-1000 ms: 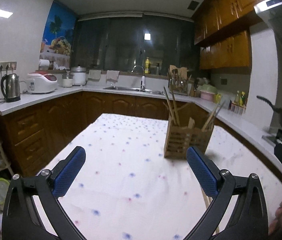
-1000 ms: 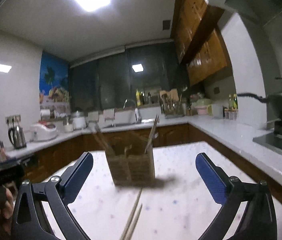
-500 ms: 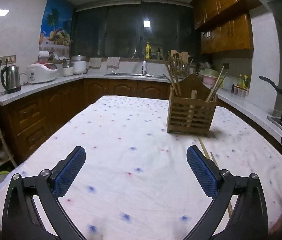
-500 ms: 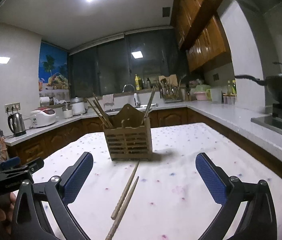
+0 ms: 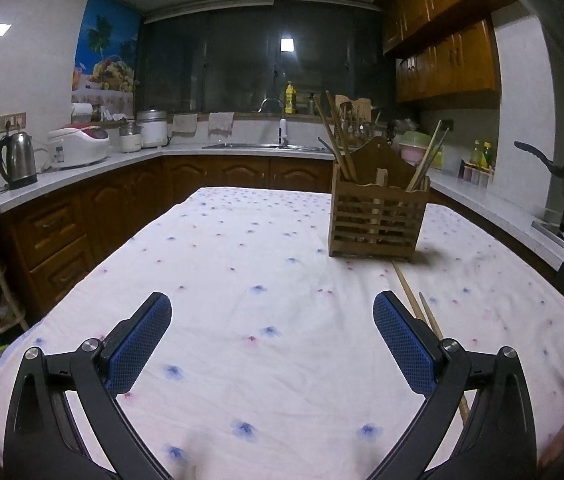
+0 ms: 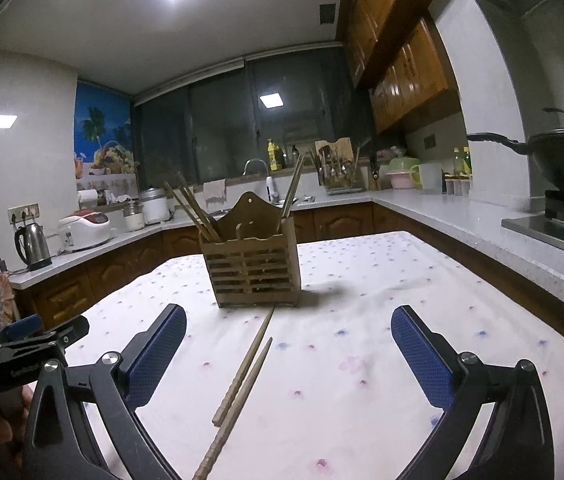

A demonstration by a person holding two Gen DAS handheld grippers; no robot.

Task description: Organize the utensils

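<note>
A slatted wooden utensil holder [image 5: 378,216] stands upright on the table with several chopsticks leaning in it; it also shows in the right wrist view [image 6: 255,270]. Two loose wooden chopsticks [image 6: 241,380] lie side by side on the cloth in front of the holder, pointing at it. In the left wrist view they [image 5: 414,304] run behind my right finger. My left gripper [image 5: 271,340] is open and empty above the cloth, left of the chopsticks. My right gripper [image 6: 288,350] is open and empty, with the chopsticks lying between its fingers.
The table [image 5: 241,280] wears a white cloth with small flower prints. Counters run around it, with a kettle [image 5: 17,160], a rice cooker [image 5: 79,146], a sink [image 5: 265,145] and a wok on a stove [image 6: 562,160]. The left gripper [image 6: 29,344] shows at the right view's left edge.
Both cameras have tilted down and lowered toward the table. The holder and the loose chopsticks now sit higher and clearer in view. Both grippers stay open.
</note>
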